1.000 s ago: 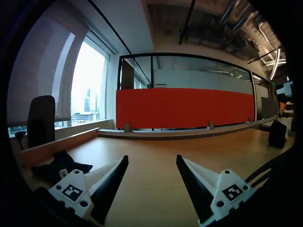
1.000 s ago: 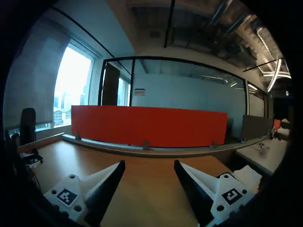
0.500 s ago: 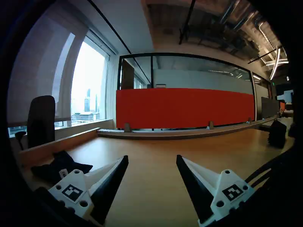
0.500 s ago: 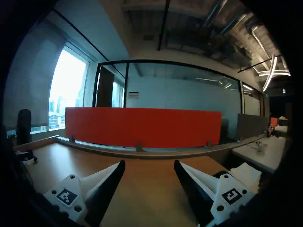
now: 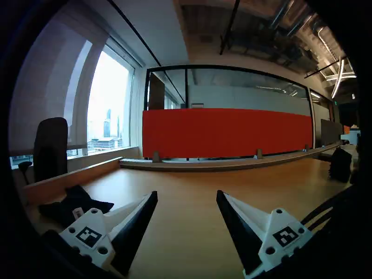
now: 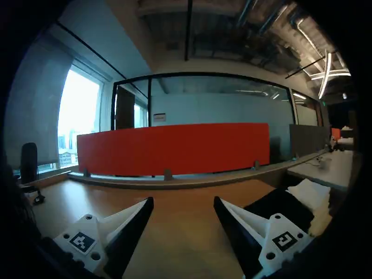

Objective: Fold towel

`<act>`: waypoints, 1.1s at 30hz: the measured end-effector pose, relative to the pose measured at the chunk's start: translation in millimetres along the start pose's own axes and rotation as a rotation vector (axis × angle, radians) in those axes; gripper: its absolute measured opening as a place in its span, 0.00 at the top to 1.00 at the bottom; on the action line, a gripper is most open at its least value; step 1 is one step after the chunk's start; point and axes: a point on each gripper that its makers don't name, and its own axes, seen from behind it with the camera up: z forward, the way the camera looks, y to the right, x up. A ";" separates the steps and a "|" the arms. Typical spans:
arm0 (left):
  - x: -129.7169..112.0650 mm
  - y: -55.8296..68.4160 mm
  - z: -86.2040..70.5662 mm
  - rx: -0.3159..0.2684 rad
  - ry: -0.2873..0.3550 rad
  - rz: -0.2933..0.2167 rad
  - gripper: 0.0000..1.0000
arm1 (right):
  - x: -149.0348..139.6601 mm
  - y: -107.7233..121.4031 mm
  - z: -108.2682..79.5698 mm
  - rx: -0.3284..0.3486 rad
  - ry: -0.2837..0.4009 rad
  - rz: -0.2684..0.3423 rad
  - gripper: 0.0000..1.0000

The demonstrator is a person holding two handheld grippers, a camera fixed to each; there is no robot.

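Wood desk [image 5: 195, 179]; left gripper [image 5: 186, 192], right gripper [image 6: 183, 198] spread.

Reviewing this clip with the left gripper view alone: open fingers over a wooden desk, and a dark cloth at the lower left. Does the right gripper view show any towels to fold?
Observer: Yes. A white folded cloth sits at the far right of that view.
Operator: Is anything beside it?
Observer: A black cloth lies directly left of it, just beyond the gripper's right-hand finger.
Operator: Has that gripper got hold of either one?
Observer: No. The right gripper is open, with only bare desk between its fingers.
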 end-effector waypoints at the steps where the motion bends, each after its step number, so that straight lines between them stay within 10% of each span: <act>1: -0.1 0.0 -0.1 0.000 0.000 0.000 0.06 | -3.5 0.5 0.0 0.001 -0.001 0.001 0.00; 33: -0.3 0.5 -0.6 0.000 0.000 0.000 0.06 | -60.1 -3.9 1.4 0.017 -0.015 -0.060 0.00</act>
